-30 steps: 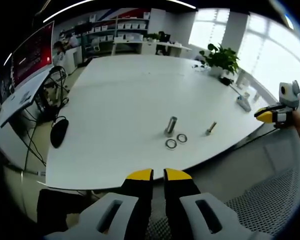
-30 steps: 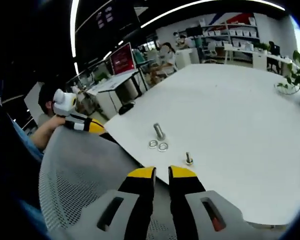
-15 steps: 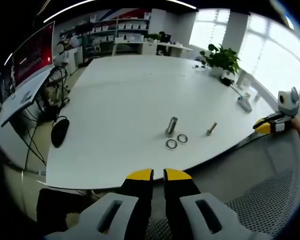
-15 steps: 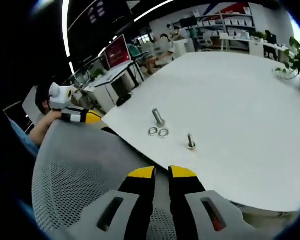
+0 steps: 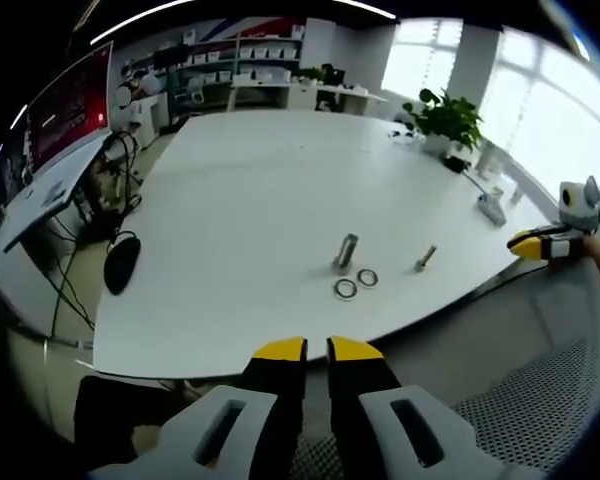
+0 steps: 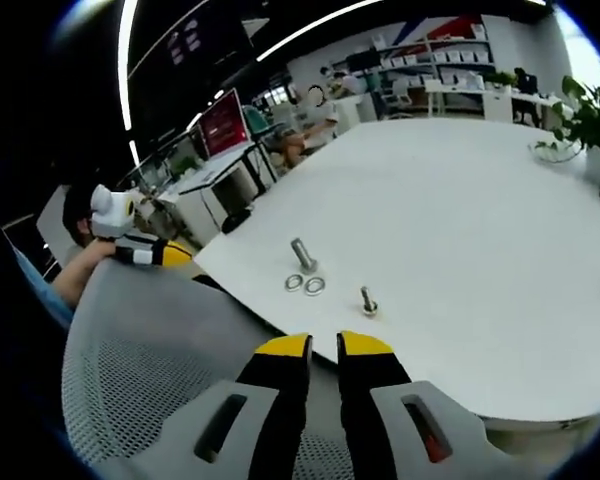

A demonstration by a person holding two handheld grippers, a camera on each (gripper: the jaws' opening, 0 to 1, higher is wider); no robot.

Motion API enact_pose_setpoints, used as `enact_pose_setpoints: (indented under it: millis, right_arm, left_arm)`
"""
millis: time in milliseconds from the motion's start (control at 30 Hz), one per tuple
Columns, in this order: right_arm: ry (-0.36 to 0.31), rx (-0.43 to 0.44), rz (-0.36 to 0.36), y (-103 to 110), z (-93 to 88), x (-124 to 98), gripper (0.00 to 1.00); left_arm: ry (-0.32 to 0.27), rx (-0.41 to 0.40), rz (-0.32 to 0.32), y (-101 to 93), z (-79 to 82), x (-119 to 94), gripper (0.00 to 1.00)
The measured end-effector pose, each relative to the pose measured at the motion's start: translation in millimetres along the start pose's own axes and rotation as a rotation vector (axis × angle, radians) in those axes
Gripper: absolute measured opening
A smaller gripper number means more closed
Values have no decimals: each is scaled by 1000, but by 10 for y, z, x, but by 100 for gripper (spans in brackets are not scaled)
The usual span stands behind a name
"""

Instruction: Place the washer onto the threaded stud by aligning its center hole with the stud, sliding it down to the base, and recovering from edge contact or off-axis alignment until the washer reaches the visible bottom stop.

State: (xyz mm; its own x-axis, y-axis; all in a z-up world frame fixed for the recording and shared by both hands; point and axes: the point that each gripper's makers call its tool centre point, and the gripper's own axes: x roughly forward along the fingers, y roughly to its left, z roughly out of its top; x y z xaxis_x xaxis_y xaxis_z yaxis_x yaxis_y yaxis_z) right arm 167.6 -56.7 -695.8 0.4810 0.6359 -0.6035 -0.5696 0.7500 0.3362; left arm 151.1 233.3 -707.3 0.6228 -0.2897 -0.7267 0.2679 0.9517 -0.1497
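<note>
On the white table (image 5: 250,190) a short steel threaded stud (image 5: 346,250) stands upright near the front edge. Two washers (image 5: 345,289) (image 5: 367,277) lie flat just in front of it, and a smaller bolt (image 5: 425,258) stands to their right. My left gripper (image 5: 317,350) hangs shut and empty off the table's front edge. The right gripper (image 5: 542,243) floats far right, beyond the table edge. From the right gripper view, the stud (image 6: 303,255), washers (image 6: 294,282) (image 6: 315,286) and small bolt (image 6: 367,300) sit ahead of my right gripper (image 6: 323,347), shut with nothing in it. The left gripper (image 6: 150,250) is at far left.
A grey mesh chair back (image 6: 130,380) (image 5: 520,400) sits between the grippers and the table. A potted plant (image 5: 445,118) and a small grey device (image 5: 488,207) stand at the table's far right. A black mouse (image 5: 120,262) lies at its left edge. Desks and shelves stand behind.
The right gripper view has shifted and tipped, so the parts sit a little further off; seen from the left, the right gripper dipped and rose slightly. The parts have not moved.
</note>
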Motion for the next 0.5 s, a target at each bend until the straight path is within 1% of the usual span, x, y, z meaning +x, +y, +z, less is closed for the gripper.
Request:
enact_pose_setpoints:
  millis: [167,200,267,500]
  right_arm:
    - [0,-1,-2,13,-4,7,13]
    - [-2,5,-3,15,-9,6,12]
    - [-11,16,-8,-2,1,-8,7]
    - [-6,8,-7,-2,0,-8,4]
  left_arm:
    - [-10,-7,0,4,9,-6,6]
    - [-12,-7,-1,3,11,-7,6]
    - [-14,-3,-7,-11,13,-11,6]
    - [0,11,-16,-19,-1,-3,5]
